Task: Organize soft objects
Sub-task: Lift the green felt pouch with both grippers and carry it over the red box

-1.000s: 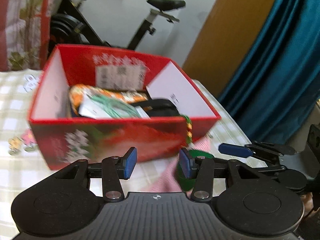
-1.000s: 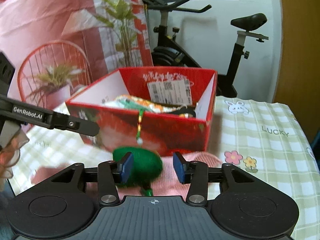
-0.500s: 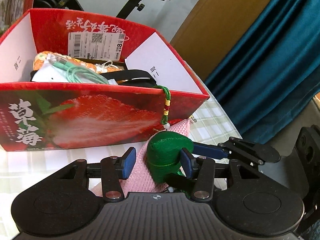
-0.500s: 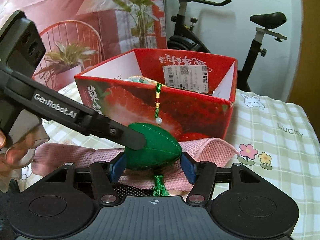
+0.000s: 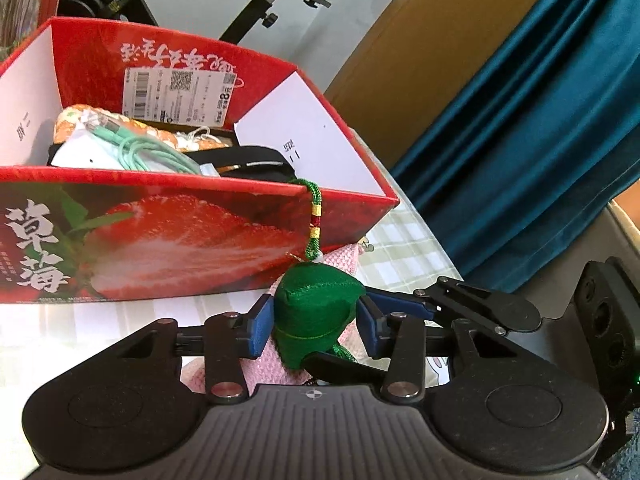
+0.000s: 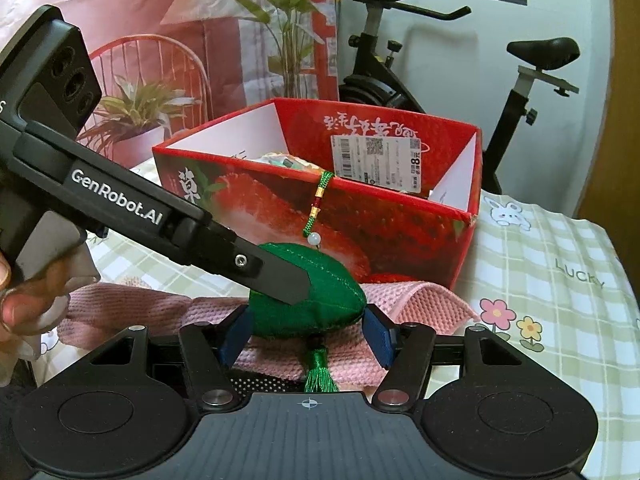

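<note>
Though hemmed in by both claws, lies low over the pink cloth (image 6: 420, 300), just at 6 o'clock from the red box (image 5: 160, 220): green sachet (image 6: 332, 292), plump and pointed at one end. Tied by a green cord (image 6: 318, 204) with gold and red bands and a pale bead, running up toward 12 o'clock and hooked over the near rim of the box. Trailing a green tassel (image 6: 320, 372) at 6 o'clock, toward the right claw's body.

Right claw (image 6: 306, 328): blue pads wide apart, one pressed to the sachet's 9 o'clock end, the other to its 3 o'clock tip; gripping it across its length.

Left claw (image 5: 314, 314): reaching in from 9 o'clock in the right view, one finger laid across the sachet's top. From its own camera, pads flanking the sachet, the left one touching, the right one hard against it or just off; cannot tell whether clamped.

Inside the box: mint cable, white item, orange patterned fabric, black strap. Under everything, a green checked tablecloth (image 6: 540, 280).
</note>
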`<state>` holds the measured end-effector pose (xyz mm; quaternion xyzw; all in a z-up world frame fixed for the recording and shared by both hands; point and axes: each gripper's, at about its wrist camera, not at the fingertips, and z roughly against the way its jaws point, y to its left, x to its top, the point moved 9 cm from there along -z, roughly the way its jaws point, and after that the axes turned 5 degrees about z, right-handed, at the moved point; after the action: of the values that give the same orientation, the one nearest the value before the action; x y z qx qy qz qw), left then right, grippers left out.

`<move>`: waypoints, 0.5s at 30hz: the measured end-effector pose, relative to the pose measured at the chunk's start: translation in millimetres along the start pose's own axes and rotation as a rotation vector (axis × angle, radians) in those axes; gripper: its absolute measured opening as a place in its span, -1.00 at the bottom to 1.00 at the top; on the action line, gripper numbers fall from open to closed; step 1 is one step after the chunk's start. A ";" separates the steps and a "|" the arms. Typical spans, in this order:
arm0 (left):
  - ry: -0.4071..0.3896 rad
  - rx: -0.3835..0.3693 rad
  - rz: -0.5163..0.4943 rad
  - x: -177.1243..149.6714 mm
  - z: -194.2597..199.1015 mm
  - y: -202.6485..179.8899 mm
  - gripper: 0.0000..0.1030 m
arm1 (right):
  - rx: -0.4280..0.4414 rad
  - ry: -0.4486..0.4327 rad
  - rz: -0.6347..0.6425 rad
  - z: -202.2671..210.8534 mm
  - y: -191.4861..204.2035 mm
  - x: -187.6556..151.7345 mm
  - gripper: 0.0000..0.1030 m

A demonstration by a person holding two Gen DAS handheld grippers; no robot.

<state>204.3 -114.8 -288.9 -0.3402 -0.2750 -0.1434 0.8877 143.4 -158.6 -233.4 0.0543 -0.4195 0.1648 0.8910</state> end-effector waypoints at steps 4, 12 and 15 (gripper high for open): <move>-0.029 0.009 0.008 3.3 9.6 -0.5 -0.10 | -0.008 -0.025 -0.001 3.2 7.9 7.7 0.13; -0.148 -0.029 -0.024 31.0 55.8 -16.5 -0.10 | -0.009 -0.118 0.061 28.1 17.2 52.1 0.13; -0.218 -0.030 -0.038 46.9 74.7 -23.8 -0.10 | -0.012 -0.157 0.097 35.3 19.8 77.6 0.13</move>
<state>202.5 -84.3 -202.8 -0.3618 -0.3740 -0.1267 0.8445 157.0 -129.0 -152.2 0.0415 -0.4912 0.2007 0.8466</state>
